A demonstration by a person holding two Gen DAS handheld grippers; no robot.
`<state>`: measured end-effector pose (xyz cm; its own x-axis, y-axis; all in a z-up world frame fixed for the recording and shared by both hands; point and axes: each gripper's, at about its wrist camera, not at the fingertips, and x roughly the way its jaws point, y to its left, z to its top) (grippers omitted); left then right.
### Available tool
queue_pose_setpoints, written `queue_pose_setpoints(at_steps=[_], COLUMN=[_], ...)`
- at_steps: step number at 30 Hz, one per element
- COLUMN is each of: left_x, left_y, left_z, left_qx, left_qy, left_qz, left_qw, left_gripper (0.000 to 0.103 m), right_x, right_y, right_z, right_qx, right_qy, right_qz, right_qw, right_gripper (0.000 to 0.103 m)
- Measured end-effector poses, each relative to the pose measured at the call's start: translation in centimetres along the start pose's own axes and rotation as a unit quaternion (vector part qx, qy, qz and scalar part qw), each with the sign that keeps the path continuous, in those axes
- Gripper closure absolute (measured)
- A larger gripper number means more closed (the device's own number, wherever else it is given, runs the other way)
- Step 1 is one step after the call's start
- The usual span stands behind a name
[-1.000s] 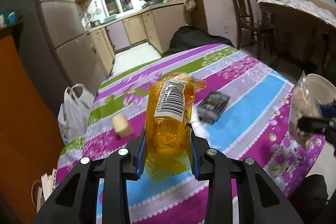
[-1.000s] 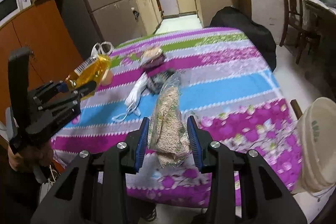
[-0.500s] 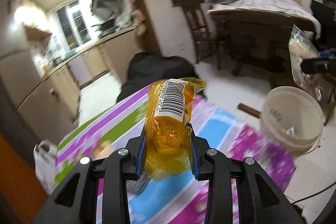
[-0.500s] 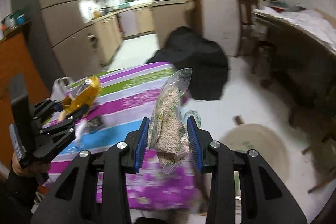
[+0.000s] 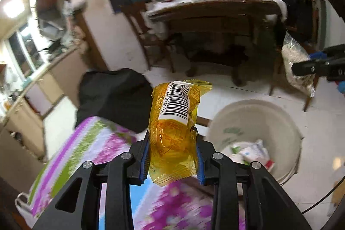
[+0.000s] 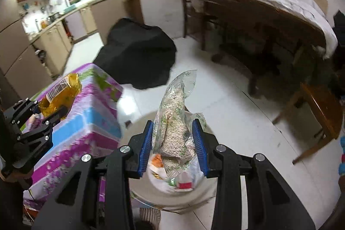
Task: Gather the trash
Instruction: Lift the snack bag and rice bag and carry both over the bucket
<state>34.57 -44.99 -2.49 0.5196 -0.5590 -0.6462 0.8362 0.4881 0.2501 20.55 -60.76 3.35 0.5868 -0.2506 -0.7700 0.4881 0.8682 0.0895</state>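
Observation:
My left gripper (image 5: 172, 156) is shut on a yellow plastic wrapper (image 5: 174, 133) with a barcode label; it hangs over the corner of the table, left of the bucket. My right gripper (image 6: 174, 143) is shut on a clear bag of pale grains (image 6: 174, 126) and hovers right above the cream bucket (image 6: 151, 193). The bucket (image 5: 254, 120) stands on the floor by the table corner and holds several wrappers and papers. In the right wrist view the left gripper (image 6: 51, 111) with the yellow wrapper (image 6: 62, 92) shows at the left; in the left wrist view the right gripper (image 5: 310, 67) and grain bag (image 5: 295, 57) show at the right.
The table with its striped floral cloth (image 6: 86, 122) fills the lower left. A black bag (image 6: 138, 53) lies on the white floor behind it. A wooden table under white sheets (image 6: 269, 5), a chair (image 6: 192, 3) and a small wooden stool (image 6: 321, 113) stand further off. Kitchen cabinets (image 6: 51, 40) line the far wall.
Both grippers swung right from over the table toward the bucket, each keeping its load. The right one now hangs over the bucket; the left is at the table's corner.

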Motion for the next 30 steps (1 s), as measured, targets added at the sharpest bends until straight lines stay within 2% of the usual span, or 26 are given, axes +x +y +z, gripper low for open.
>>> queue_pose_setpoints(at_steps=[4, 10, 15, 22, 30], left_x=[3.3, 7.2, 11.7, 15.3, 16.3], left_y=[-3.2, -7.5, -10.2, -12.1, -11.6], left_z=[1.9, 3.5, 3.9, 1.7, -0.4], left_qx=[0.011, 0.04, 0.049, 0.055, 0.052], left_qy=[0.02, 0.042, 0.081, 0.105, 0.116], left_qz=[-0.057, -0.103, -0.145, -0.157, -0.156], left_qw=[0.9981, 0.993, 0.985, 0.9805, 0.9796], left_gripper=[0.068, 0.068, 0.068, 0.068, 0.068], right_x=[0.9, 3.1, 5.4, 7.4, 8.4], right_y=[-1.5, -2.8, -3.5, -3.6, -3.8], right_z=[-0.9, -1.1, -1.8, -2.5, -3.0], right_qx=[0.008, 0.009, 0.007, 0.008, 0.007], right_qy=[0.02, 0.058, 0.094, 0.112, 0.118], right_qz=[-0.005, -0.007, -0.008, 0.002, 0.006], right_qw=[1.0, 0.998, 0.996, 0.994, 0.993], right_gripper=[0.068, 0.068, 0.068, 0.068, 0.068])
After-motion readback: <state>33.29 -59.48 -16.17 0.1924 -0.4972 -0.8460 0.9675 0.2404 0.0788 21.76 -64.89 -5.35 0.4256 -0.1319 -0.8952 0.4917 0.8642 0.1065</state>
